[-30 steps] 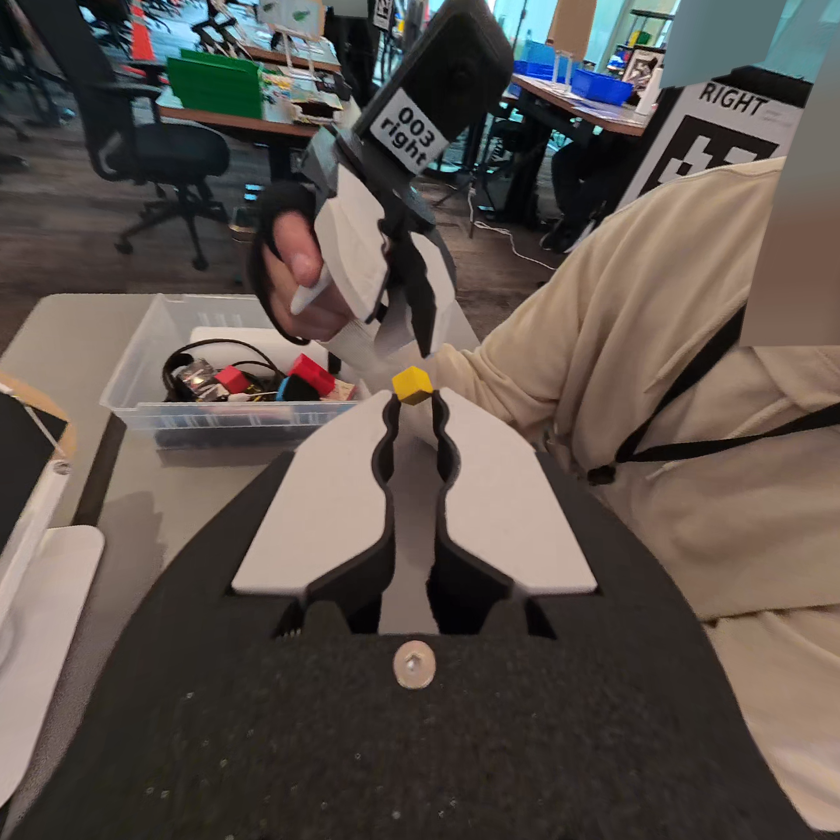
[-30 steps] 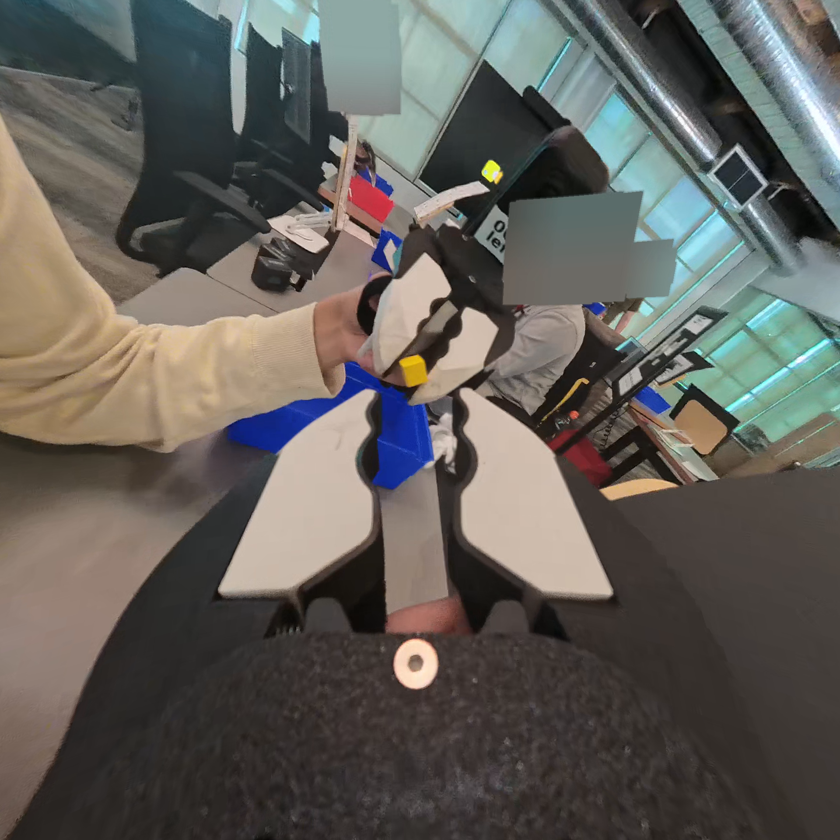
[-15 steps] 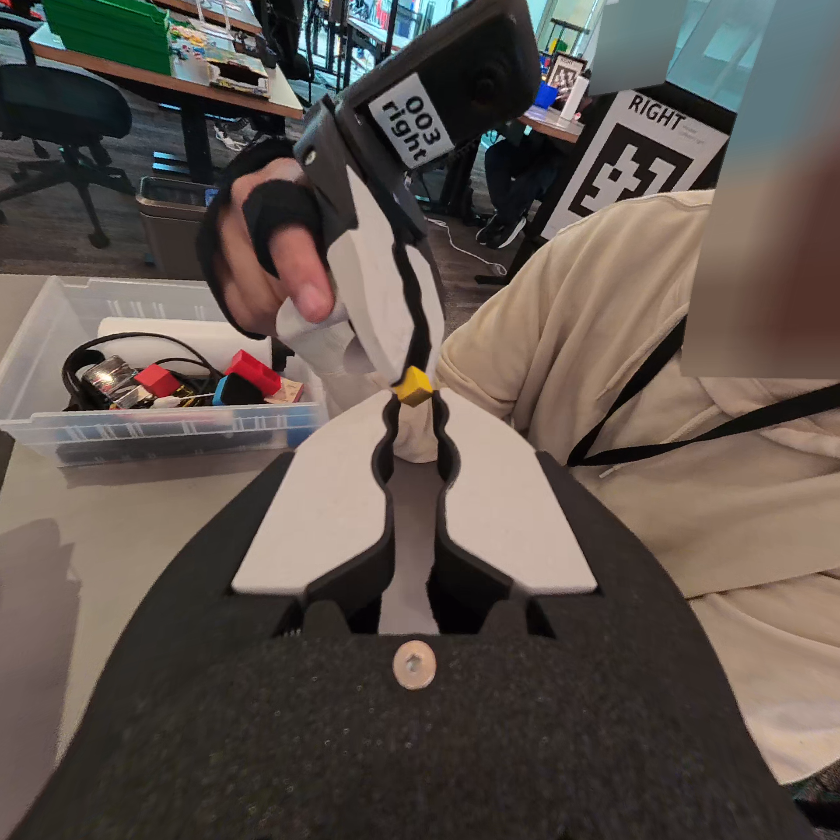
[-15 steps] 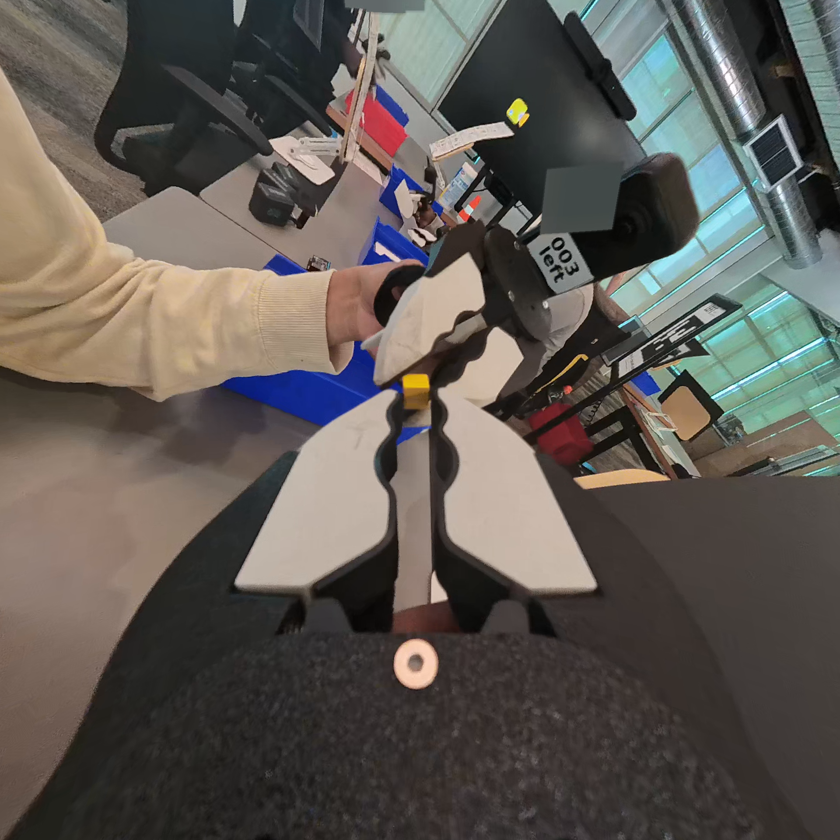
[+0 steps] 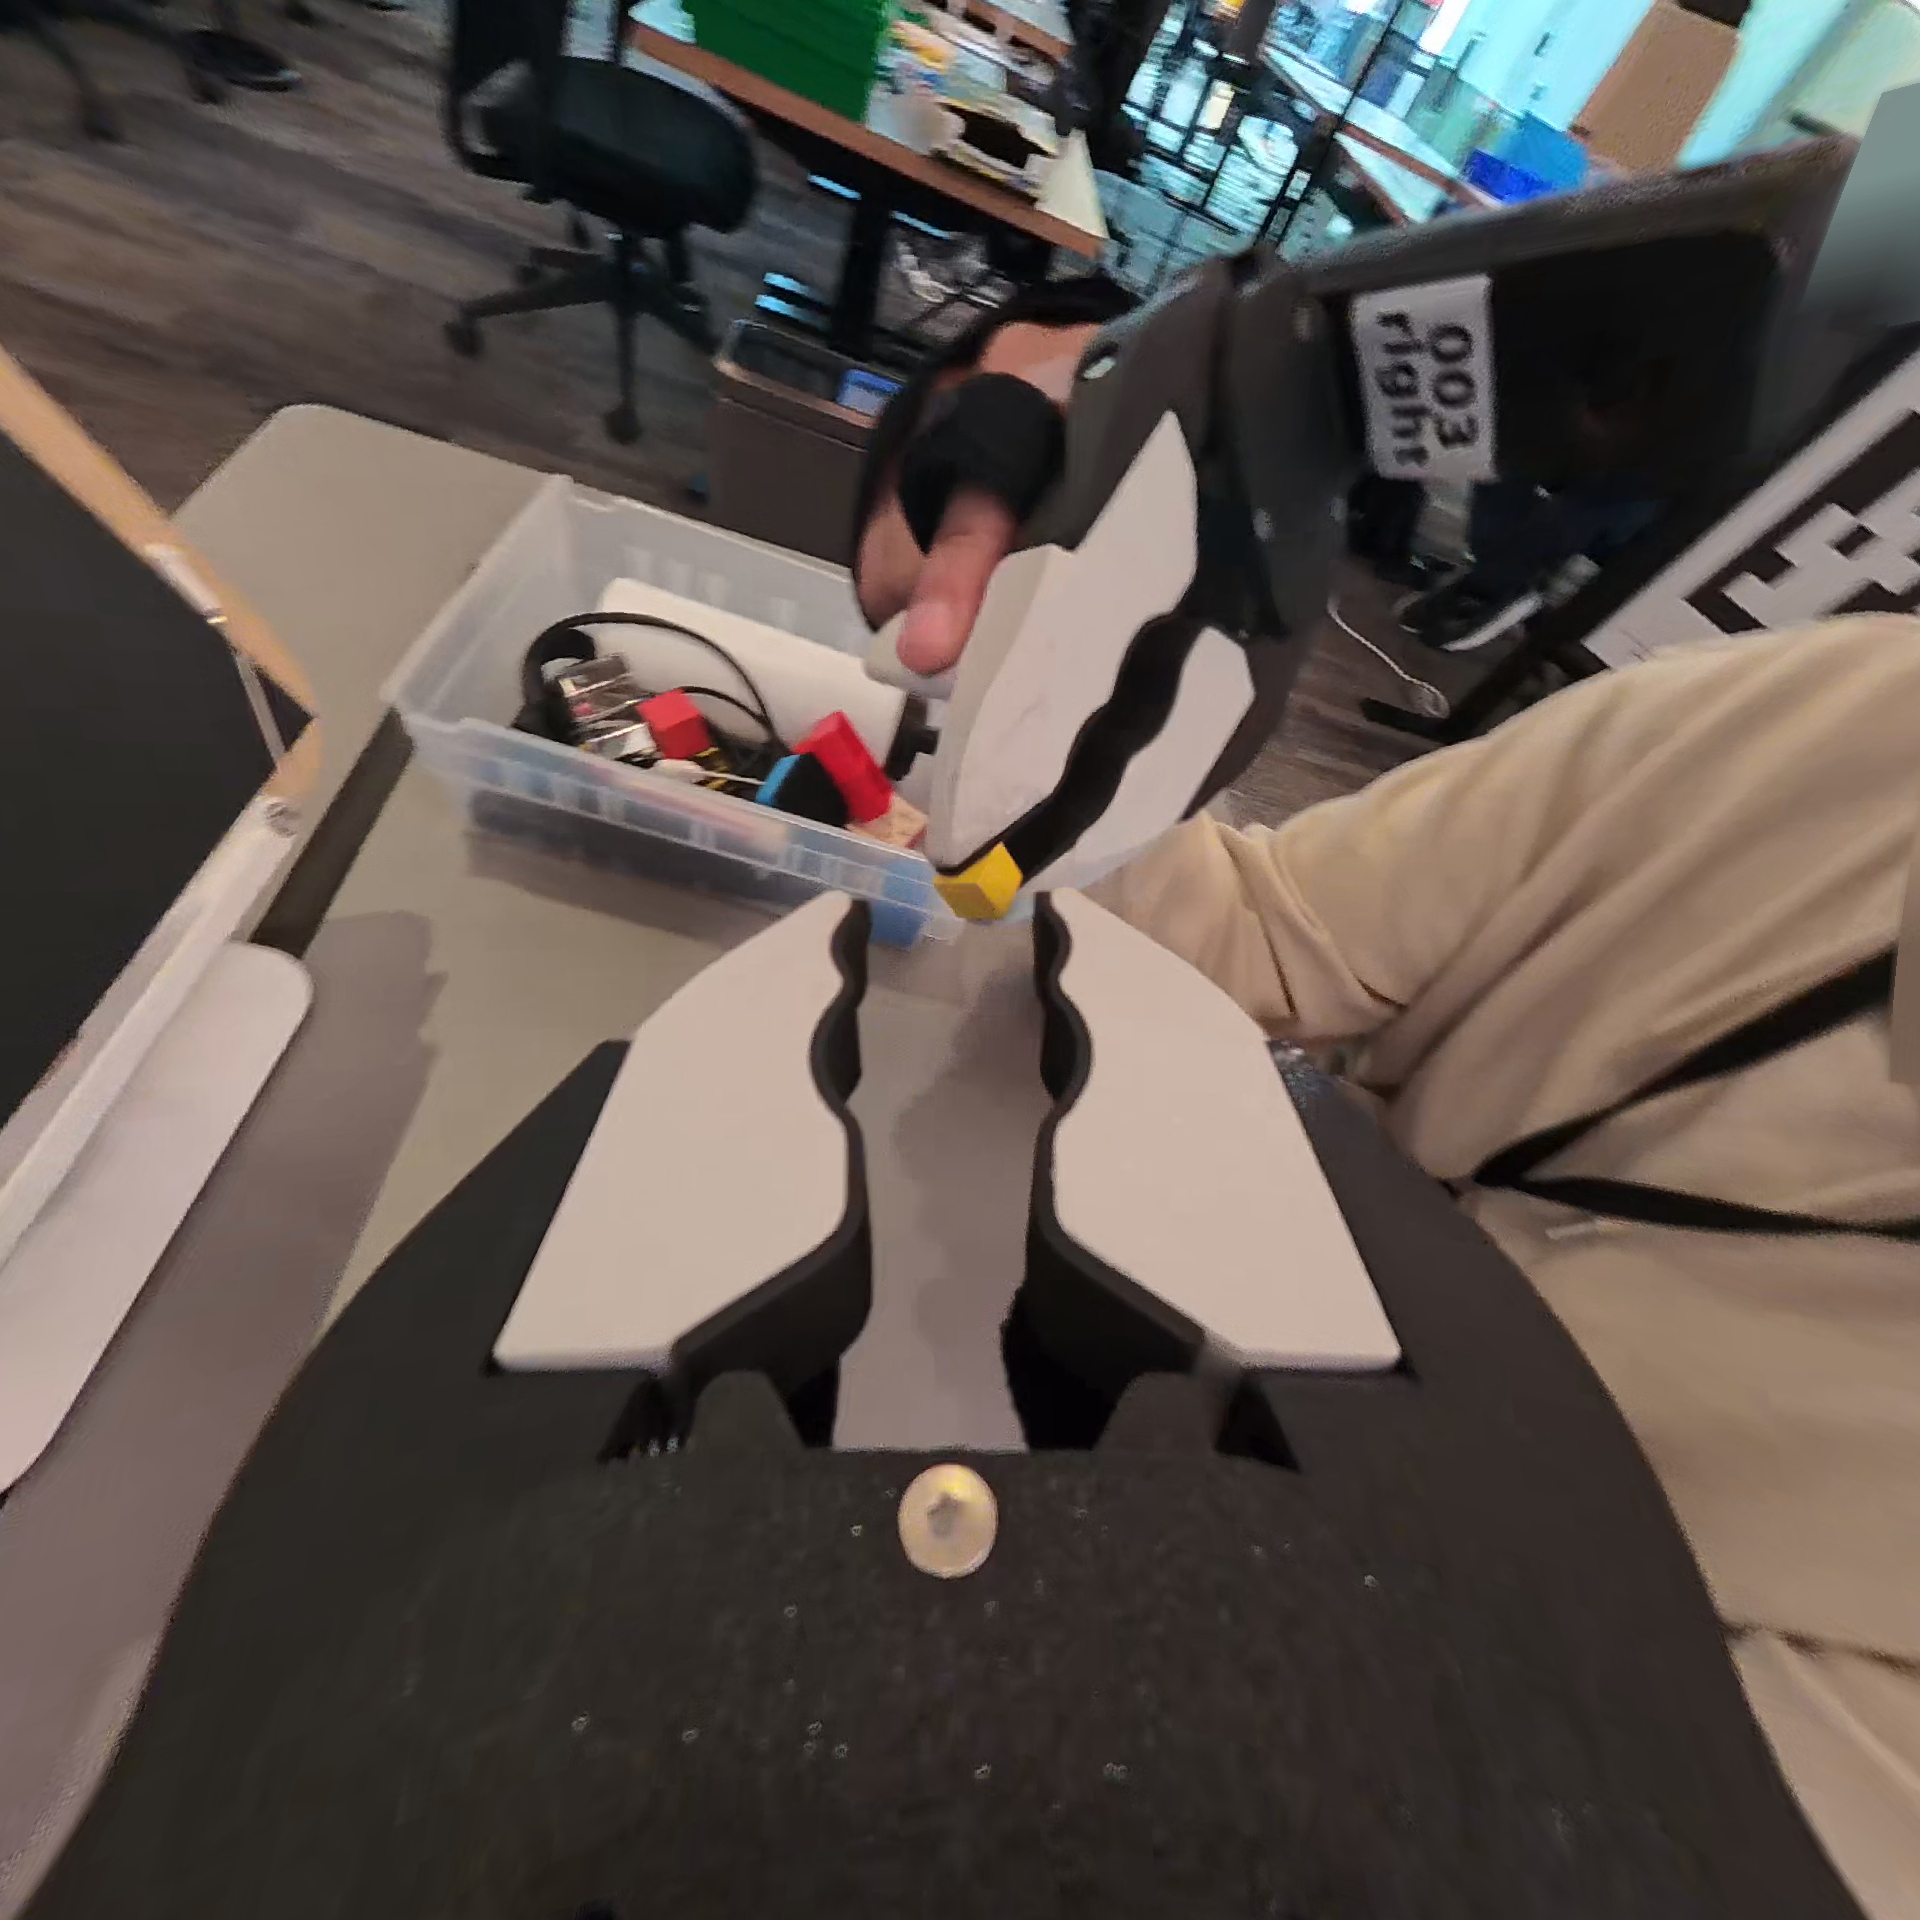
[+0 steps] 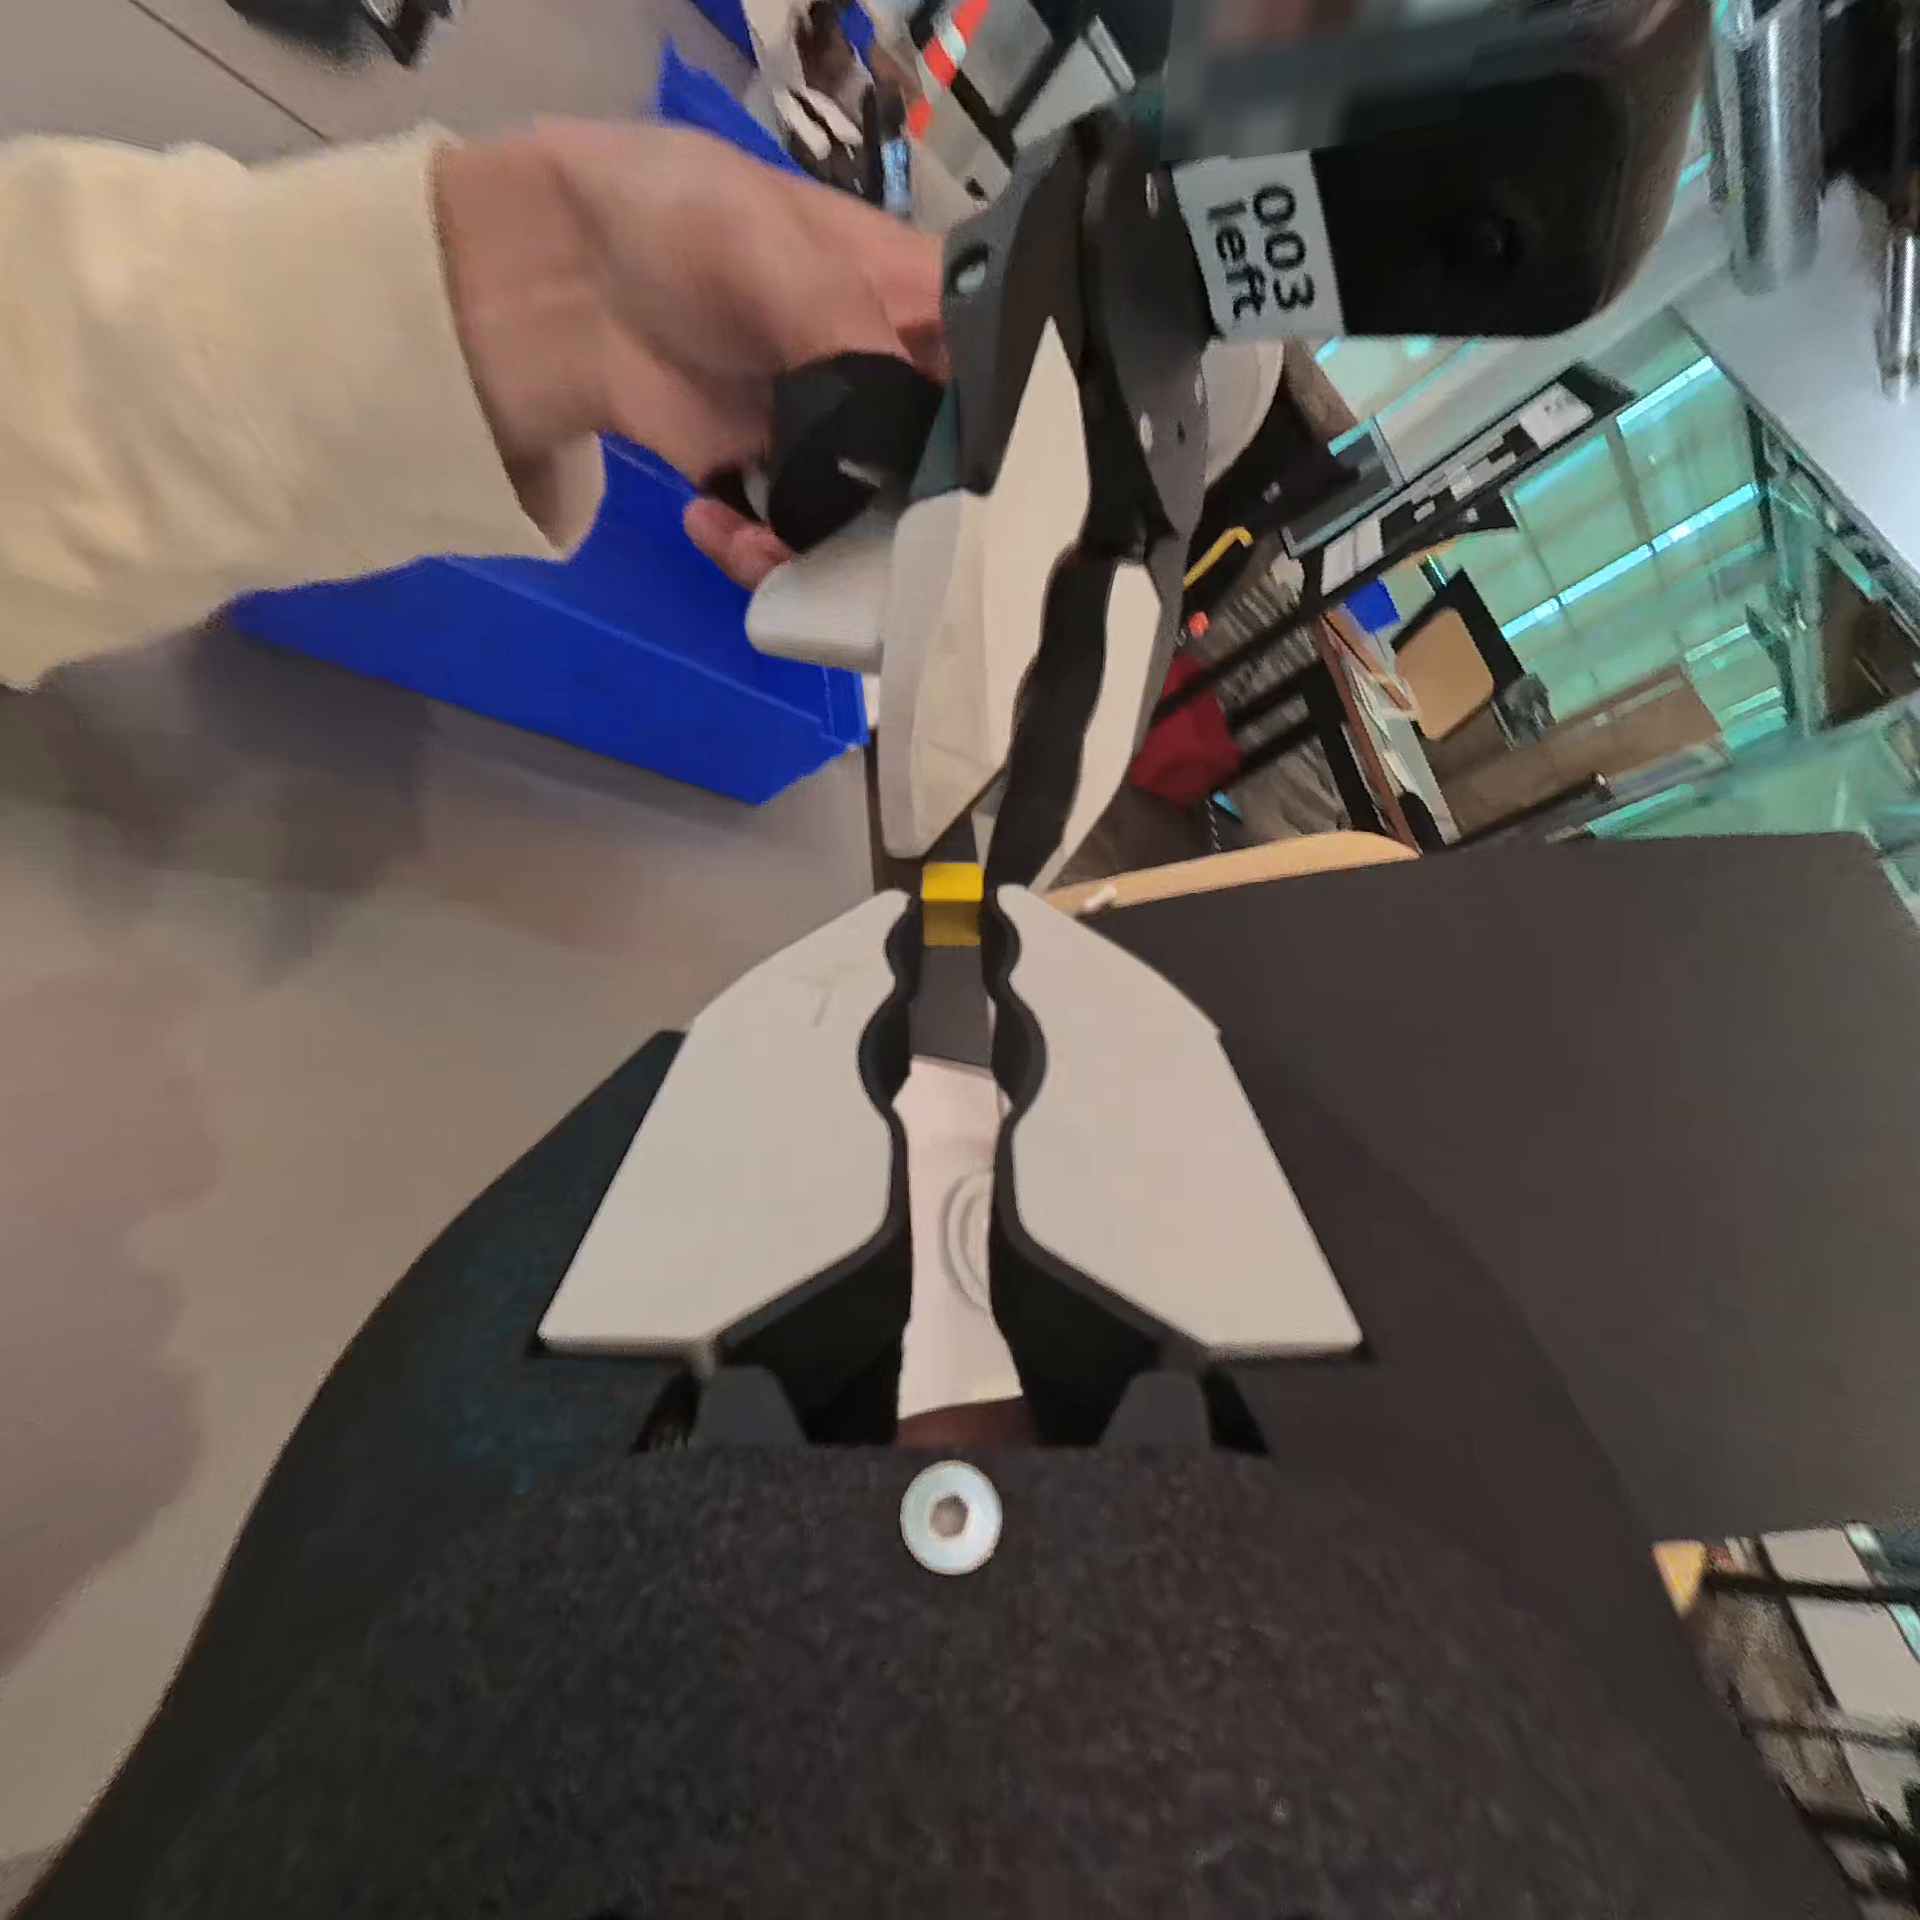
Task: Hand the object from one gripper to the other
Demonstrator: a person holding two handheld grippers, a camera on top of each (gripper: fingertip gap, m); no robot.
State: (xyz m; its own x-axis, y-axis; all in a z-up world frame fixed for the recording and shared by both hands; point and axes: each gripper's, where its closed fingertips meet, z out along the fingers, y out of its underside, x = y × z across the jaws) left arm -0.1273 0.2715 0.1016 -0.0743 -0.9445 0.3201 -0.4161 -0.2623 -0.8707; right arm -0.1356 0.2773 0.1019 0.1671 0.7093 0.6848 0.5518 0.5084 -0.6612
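Note:
A small yellow cube [image 5: 977, 883] sits between the fingertips of my right gripper [image 5: 992, 868], which reaches down from the upper right in the left wrist view and is shut on it. My left gripper [image 5: 945, 914] is open, its tips just below and either side of the cube, not touching it. In the right wrist view, my right gripper [image 6: 951, 909] pinches the cube [image 6: 951, 902] at its tips. The left gripper [image 6: 987, 842] hangs just above the cube with its jaws apart.
A clear plastic bin [image 5: 488, 665] with red blocks and cables stands on the grey table [image 5: 436, 966] behind the grippers. A black screen [image 5: 94, 727] is at the left. A blue bin [image 6: 582, 665] lies on the table. A person's cream sleeve [image 5: 1558, 883] fills the right. Both grippers' tips are close together, under 4 cm apart.
A second ago my left gripper held the cube and the right was open. The right closed on it, and now the left has opened and let go.

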